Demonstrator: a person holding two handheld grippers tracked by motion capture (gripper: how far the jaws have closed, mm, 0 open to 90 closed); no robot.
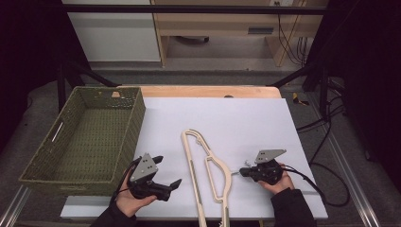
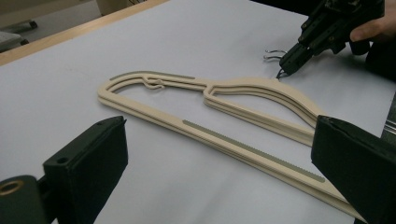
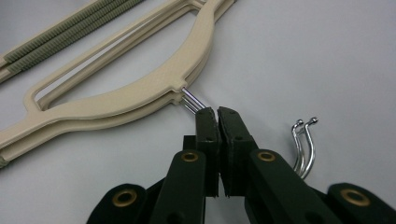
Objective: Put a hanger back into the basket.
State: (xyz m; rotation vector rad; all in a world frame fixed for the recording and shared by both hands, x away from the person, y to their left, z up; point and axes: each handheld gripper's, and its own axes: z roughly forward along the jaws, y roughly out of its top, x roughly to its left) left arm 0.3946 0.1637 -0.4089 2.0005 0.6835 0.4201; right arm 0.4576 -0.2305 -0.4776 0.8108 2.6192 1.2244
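Observation:
Two cream plastic hangers lie stacked flat on the white board, their chrome hooks pointing right. In the right gripper view my right gripper is shut on the wire stems where they leave the hangers, and the curved hook ends stick out to the right of the jaws. The left gripper view shows that gripper at the hooks. My left gripper is held open left of the hangers, apart from them; its wide-spread jaws frame the hangers.
A green woven basket stands at the left edge of the white board, close behind my left hand. Black cables trail off the table's right side. A wooden table strip shows at the back.

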